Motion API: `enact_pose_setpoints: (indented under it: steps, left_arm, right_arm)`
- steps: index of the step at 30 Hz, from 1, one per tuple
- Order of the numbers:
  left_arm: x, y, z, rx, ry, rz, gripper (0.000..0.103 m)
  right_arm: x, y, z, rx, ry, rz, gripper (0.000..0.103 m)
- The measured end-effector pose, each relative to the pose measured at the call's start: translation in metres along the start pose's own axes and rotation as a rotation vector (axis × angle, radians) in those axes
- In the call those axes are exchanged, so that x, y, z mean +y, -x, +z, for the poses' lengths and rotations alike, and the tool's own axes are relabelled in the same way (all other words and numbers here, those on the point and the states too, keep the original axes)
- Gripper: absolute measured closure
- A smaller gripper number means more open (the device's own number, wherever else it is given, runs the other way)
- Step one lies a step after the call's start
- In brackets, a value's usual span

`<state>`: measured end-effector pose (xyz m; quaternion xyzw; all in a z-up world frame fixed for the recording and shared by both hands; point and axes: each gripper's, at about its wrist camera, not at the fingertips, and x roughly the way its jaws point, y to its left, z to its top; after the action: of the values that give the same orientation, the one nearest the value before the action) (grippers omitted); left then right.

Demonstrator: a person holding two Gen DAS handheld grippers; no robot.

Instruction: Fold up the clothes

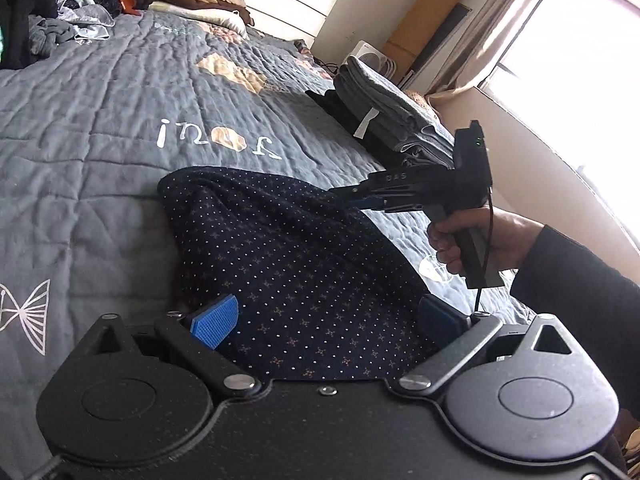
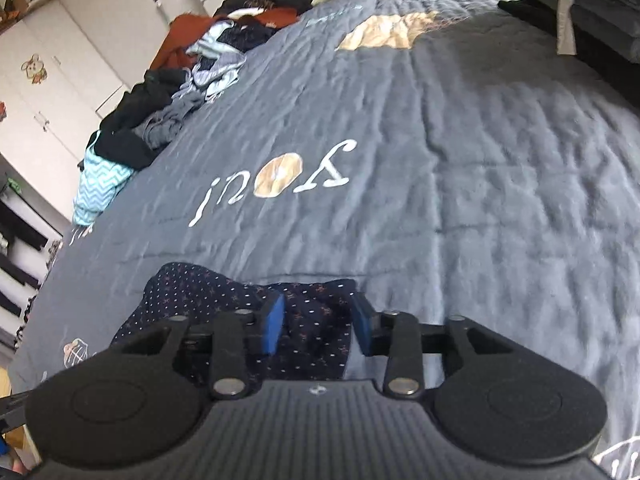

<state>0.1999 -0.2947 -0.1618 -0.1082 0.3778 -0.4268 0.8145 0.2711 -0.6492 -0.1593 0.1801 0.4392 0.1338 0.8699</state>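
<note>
Bedroom quilt [image 2: 440,160] carries a folded stack [image 1: 384,116] and unfolded pile [image 2: 188,76] beyond the navy garment [image 1: 296,264], over which both grippers, left [image 1: 324,320] and right [image 2: 318,322], gape apart.

The left wrist camera sits low and close over the bed [image 1: 100,92], facing across it toward the window [image 1: 572,60]. The right wrist camera looks along the bed toward the wardrobe [image 2: 44,92]. Both share the quilt lettering [image 1: 220,142] and the dotted navy garment [image 1: 288,264].

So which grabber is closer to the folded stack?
Right. The right gripper is over the far edge of the dotted cloth, just below the folded stack. The left gripper sits at the cloth's near edge, farther away.
</note>
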Motion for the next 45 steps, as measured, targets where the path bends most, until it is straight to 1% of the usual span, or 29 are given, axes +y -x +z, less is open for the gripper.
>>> enact_pose_setpoints:
  steps: [4, 5, 6, 7, 8, 10, 11, 13, 15, 17, 20, 22, 25, 26, 28, 29, 30, 31, 32, 33, 34, 38, 39, 40, 41, 42, 43, 44, 45]
  left_arm:
    - [0.001, -0.003, 0.0, 0.007, 0.006, 0.016, 0.005]
    - [0.0, -0.005, -0.001, 0.016, -0.002, 0.021, 0.005]
    - [-0.001, -0.008, -0.003, 0.028, -0.013, 0.025, 0.005]
    - [-0.005, -0.011, -0.005, 0.038, -0.035, 0.034, 0.004]
    - [-0.008, -0.014, -0.008, 0.049, -0.061, 0.045, 0.004]
    - [-0.016, -0.018, -0.013, 0.06, -0.121, 0.069, 0.001]
    - [-0.019, -0.019, -0.015, 0.065, -0.142, 0.074, 0.001]
    - [-0.021, -0.021, -0.017, 0.076, -0.158, 0.076, 0.001]
    - [-0.019, -0.021, -0.019, 0.082, -0.157, 0.073, 0.001]
    - [-0.02, -0.021, -0.019, 0.086, -0.162, 0.07, 0.001]
    - [-0.022, -0.021, -0.02, 0.09, -0.174, 0.075, 0.001]
    - [-0.022, -0.021, -0.02, 0.091, -0.176, 0.075, 0.001]
    - [-0.022, -0.02, -0.02, 0.093, -0.176, 0.076, 0.0]
    - [-0.022, -0.02, -0.02, 0.094, -0.177, 0.078, 0.0]
    - [-0.023, -0.021, -0.02, 0.097, -0.178, 0.08, 0.0]
    - [-0.023, -0.021, -0.02, 0.098, -0.179, 0.081, 0.0]
    - [-0.023, -0.021, -0.02, 0.099, -0.181, 0.082, 0.0]
    - [-0.023, -0.02, -0.02, 0.099, -0.18, 0.081, 0.0]
    - [-0.022, -0.02, -0.019, 0.099, -0.176, 0.08, 0.0]
    - [-0.022, -0.02, -0.019, 0.098, -0.172, 0.079, 0.0]
    - [-0.021, -0.02, -0.019, 0.098, -0.169, 0.078, 0.0]
    - [-0.022, -0.02, -0.02, 0.097, -0.174, 0.082, 0.0]
    - [-0.023, -0.021, -0.02, 0.097, -0.178, 0.084, 0.0]
    - [-0.023, -0.021, -0.02, 0.098, -0.182, 0.086, 0.0]
    - [-0.023, -0.021, -0.02, 0.099, -0.187, 0.088, 0.0]
    - [-0.024, -0.021, -0.02, 0.1, -0.191, 0.089, 0.0]
    - [-0.024, -0.02, -0.02, 0.101, -0.193, 0.09, 0.0]
    - [-0.024, -0.02, -0.02, 0.103, -0.193, 0.089, 0.0]
    - [-0.024, -0.019, -0.02, 0.104, -0.194, 0.088, 0.0]
  right_arm:
    - [0.008, -0.012, 0.0, 0.056, 0.031, -0.018, 0.07]
    - [0.01, -0.014, -0.002, 0.058, 0.043, -0.023, 0.075]
    - [0.012, -0.014, -0.003, 0.058, 0.05, -0.028, 0.096]
    - [0.013, -0.012, -0.004, 0.051, 0.046, -0.036, 0.099]
    - [0.013, -0.01, -0.004, 0.034, 0.03, -0.04, 0.099]
    - [0.009, -0.001, -0.002, -0.012, -0.019, -0.022, 0.099]
    - [0.007, 0.005, -0.001, -0.041, -0.038, -0.014, 0.099]
    - [0.001, 0.016, 0.002, -0.102, -0.077, -0.006, 0.099]
    - [-0.008, 0.022, 0.004, -0.146, -0.114, -0.022, 0.099]
    - [-0.018, 0.021, 0.004, -0.154, -0.149, -0.039, 0.099]
    - [-0.033, 0.006, -0.001, -0.114, -0.2, -0.036, 0.099]
    - [-0.038, 0.0, -0.005, -0.106, -0.205, -0.036, 0.098]
    - [-0.045, 0.011, -0.007, -0.174, -0.235, -0.034, 0.1]
    - [-0.047, 0.016, -0.006, -0.204, -0.248, -0.06, 0.103]
    - [-0.052, 0.027, -0.005, -0.267, -0.269, -0.135, 0.103]
    - [-0.056, 0.03, -0.003, -0.262, -0.284, -0.12, 0.103]
    - [-0.06, 0.029, -0.001, -0.218, -0.291, -0.063, 0.103]
    - [-0.059, 0.03, 0.0, -0.189, -0.275, -0.039, 0.102]
    - [-0.054, 0.034, 0.0, -0.188, -0.242, -0.035, 0.099]
    - [-0.048, 0.039, -0.001, -0.195, -0.205, -0.031, 0.099]
    - [-0.041, 0.043, -0.003, -0.194, -0.185, -0.005, 0.099]
    - [-0.007, 0.05, -0.015, -0.162, -0.125, 0.16, 0.099]
    - [0.003, 0.047, -0.019, -0.144, -0.093, 0.172, 0.098]
    - [0.013, 0.043, -0.023, -0.125, -0.051, 0.169, 0.098]
    - [0.021, 0.038, -0.025, -0.106, -0.012, 0.14, 0.098]
    - [0.025, 0.031, -0.027, -0.086, 0.017, 0.085, 0.098]
    - [0.025, 0.026, -0.026, -0.075, 0.021, 0.039, 0.098]
    - [0.02, 0.024, -0.025, -0.077, 0.0, 0.019, 0.098]
    - [0.012, 0.027, -0.024, -0.097, -0.039, 0.034, 0.098]
